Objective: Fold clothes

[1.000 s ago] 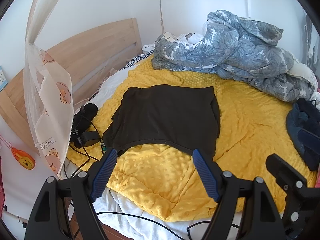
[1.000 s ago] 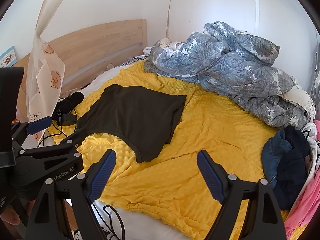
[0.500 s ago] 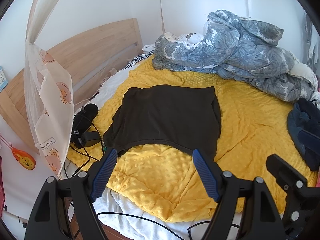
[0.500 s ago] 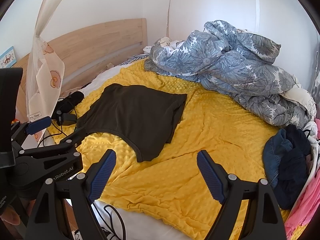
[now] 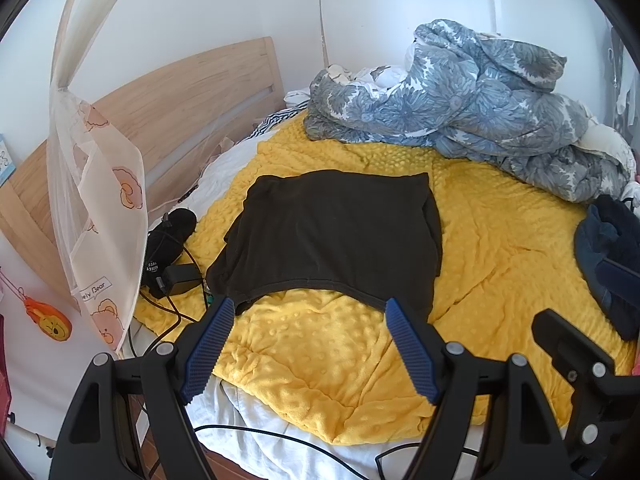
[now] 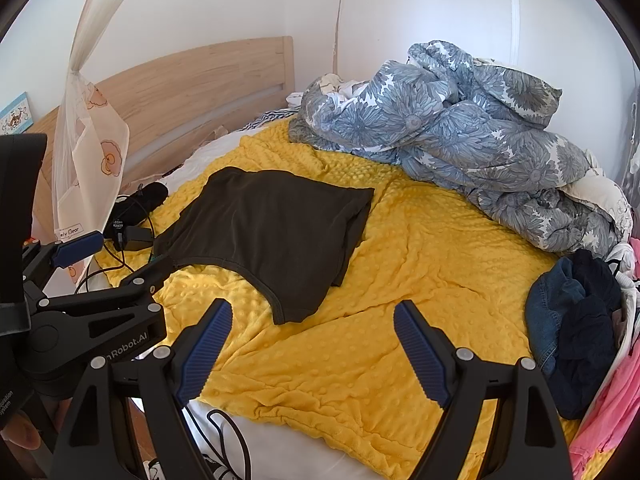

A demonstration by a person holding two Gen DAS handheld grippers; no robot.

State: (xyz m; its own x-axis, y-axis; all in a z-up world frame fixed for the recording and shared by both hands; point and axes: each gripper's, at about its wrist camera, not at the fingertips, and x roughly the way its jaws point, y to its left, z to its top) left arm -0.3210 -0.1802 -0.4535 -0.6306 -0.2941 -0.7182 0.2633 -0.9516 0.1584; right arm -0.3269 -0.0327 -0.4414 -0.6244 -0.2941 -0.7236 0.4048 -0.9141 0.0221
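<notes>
Dark shirt (image 5: 336, 236) is lying flat on the yellow blanket (image 5: 500, 264), toward the headboard (image 5: 180, 96) side, with the rumpled blue floral duvet (image 5: 480, 96) heaped beyond it. Left gripper (image 5: 308, 312) and right gripper (image 6: 314, 316) both hover over the blanket's near edge, jaws spread wide, nothing between them.

1 dark shirt (image 5: 336, 236), 1 yellow blanket (image 5: 500, 248), 1 floral duvet (image 5: 460, 100), 2 tools.

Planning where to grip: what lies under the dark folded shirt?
The dark brown shirt lies flat on the bumpy yellow blanket. Whether anything sits between them is covered.
</notes>
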